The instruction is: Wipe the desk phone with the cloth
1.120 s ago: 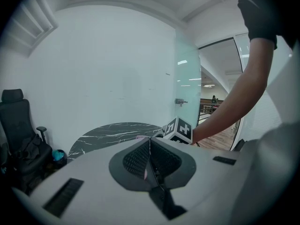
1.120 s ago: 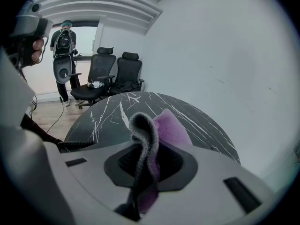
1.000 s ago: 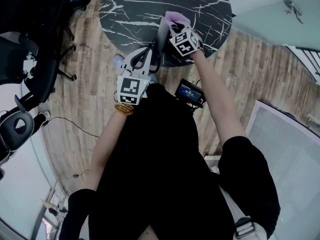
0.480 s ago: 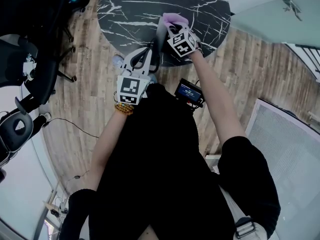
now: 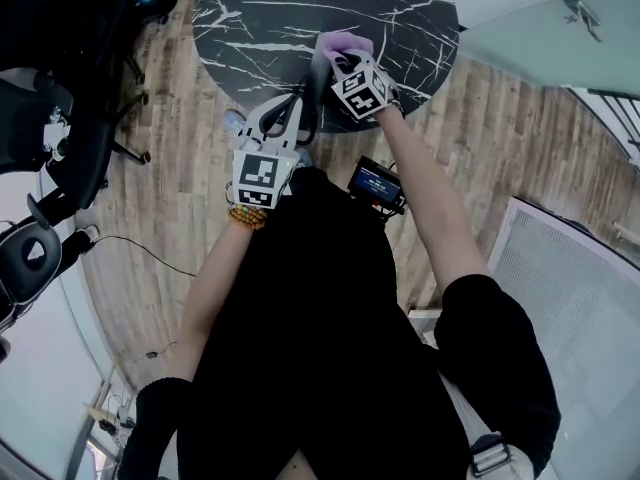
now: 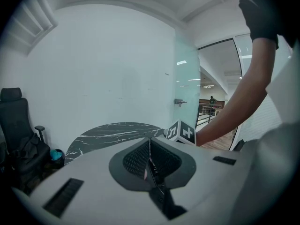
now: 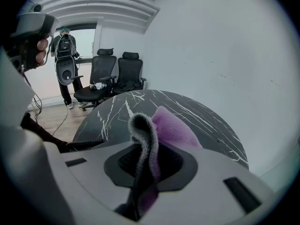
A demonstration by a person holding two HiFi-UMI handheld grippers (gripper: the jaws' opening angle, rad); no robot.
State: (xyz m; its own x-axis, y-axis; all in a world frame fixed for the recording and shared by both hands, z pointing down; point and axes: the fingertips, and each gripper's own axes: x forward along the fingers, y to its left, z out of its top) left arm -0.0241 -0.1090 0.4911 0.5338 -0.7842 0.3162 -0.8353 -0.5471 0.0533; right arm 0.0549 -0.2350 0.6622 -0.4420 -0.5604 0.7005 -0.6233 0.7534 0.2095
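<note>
Two grippers are held over the near rim of the round black table (image 5: 300, 8), with office chairs (image 5: 50, 118) parked well off to the left.

Taken from the left, the left gripper (image 6: 150, 149) comes first. Its jaws are pressed together with nothing seen between them. It is kept low and nearer the body, just short of the table's near edge, and is aimed across the marble toward the far wall.

Between the two tools, a coiled cord (image 7: 77, 145) is picked up in the right gripper view. It runs in low from the left, below the jaws. The desk phone itself cannot be made out in any view. From that cord it is judged to lie down and to the left of the right gripper, by the near edge of the table.

Just right of the left gripper, and a little farther out, the right gripper (image 7: 143, 161) is clenched on the cloth (image 7: 173, 125). A grey and purple fold is pushed upright out of the jaws, and the loose purple end is flopped toward the far side, above the tabletop.

So the cloth is carried high and the wiping is not yet begun. The right gripper is the one expected to do the work, and its move would be down and leftward to bring the loose fold onto the phone. The left gripper is placed nearer to steady things if that is wanted.
</note>
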